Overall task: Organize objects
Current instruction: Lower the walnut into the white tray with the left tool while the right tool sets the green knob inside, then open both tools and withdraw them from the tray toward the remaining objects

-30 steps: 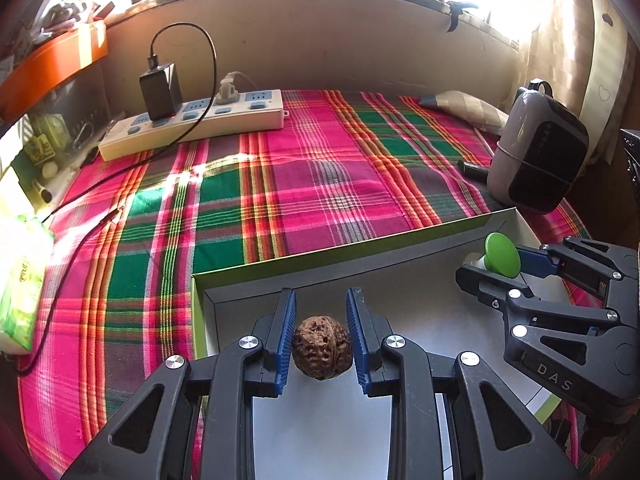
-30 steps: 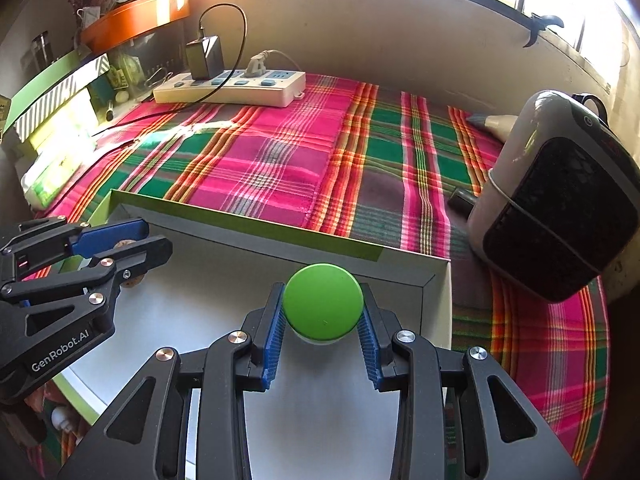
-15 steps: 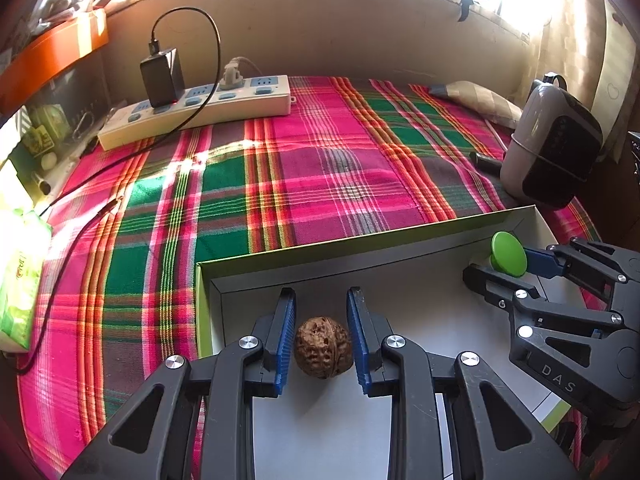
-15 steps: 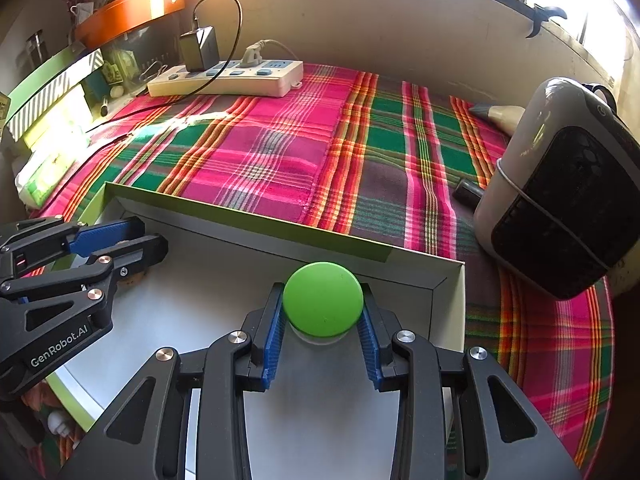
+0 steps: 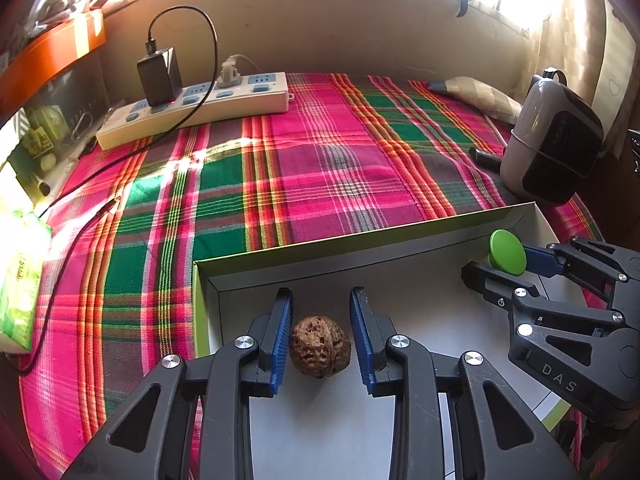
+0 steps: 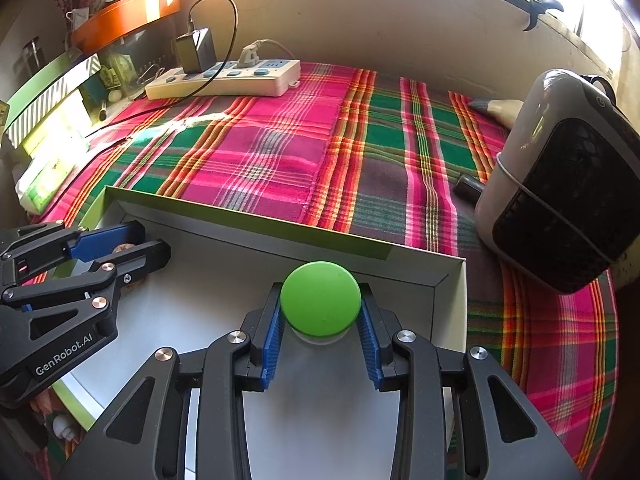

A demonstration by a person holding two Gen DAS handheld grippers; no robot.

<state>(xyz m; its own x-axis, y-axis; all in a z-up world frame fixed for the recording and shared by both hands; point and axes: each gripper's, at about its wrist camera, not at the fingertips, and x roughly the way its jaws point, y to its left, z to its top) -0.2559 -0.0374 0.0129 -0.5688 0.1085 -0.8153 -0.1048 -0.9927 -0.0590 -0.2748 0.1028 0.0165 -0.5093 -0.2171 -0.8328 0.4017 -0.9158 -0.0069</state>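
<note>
A brown walnut [image 5: 320, 346] lies on the white floor of a shallow box with a green rim [image 5: 360, 242]. My left gripper [image 5: 320, 338] straddles the walnut with its jaws open and small gaps on both sides. It also shows in the right wrist view [image 6: 132, 246], where the walnut is mostly hidden. My right gripper [image 6: 321, 322] is shut on a green-capped container [image 6: 320, 305] near the box's far right corner. The same gripper [image 5: 508, 268] and green cap [image 5: 507, 252] appear at the right of the left wrist view.
The box [image 6: 248, 222] sits on a pink and green plaid cloth [image 5: 320, 168]. A white power strip [image 5: 192, 110] with a black charger lies at the back left. A grey heater [image 6: 560, 208] stands at the right. A green tissue pack [image 5: 20, 280] lies at the left edge.
My left gripper's jaws have opened slightly off the walnut, which now rests on the box floor. Both grippers have pulled back and lowered a little; the right still holds the green-capped container.
</note>
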